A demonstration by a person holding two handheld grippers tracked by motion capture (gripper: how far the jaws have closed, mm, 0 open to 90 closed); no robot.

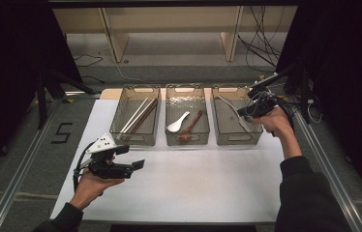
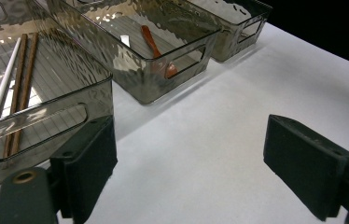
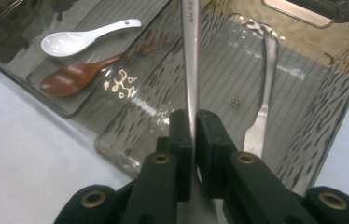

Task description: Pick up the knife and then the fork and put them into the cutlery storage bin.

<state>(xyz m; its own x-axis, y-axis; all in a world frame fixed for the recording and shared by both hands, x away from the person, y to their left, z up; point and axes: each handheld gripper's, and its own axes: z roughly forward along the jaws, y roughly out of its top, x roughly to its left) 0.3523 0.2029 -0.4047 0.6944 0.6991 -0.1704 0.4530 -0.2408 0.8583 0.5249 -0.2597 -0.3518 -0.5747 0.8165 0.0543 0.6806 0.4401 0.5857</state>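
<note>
Our right gripper (image 3: 194, 128) is clenched on a metal utensil (image 3: 190, 56), whose handle runs up over the right-hand bin (image 3: 336, 84), where a second metal piece (image 3: 262, 116) already lies. We judge it best to lower the utensil along the bin's length, clear of the near wall and that piece, before letting go. Our left gripper (image 2: 189, 158) hangs released over the bare white surface (image 1: 193, 183), with plenty of room; the spoon bin (image 1: 187, 140) and chopstick bin (image 1: 135, 137) stand just beside.

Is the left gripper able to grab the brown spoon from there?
Probably yes: the left gripper is open and empty, the brown spoon lies uncovered in the open-topped middle bin, bare table between them.
</note>
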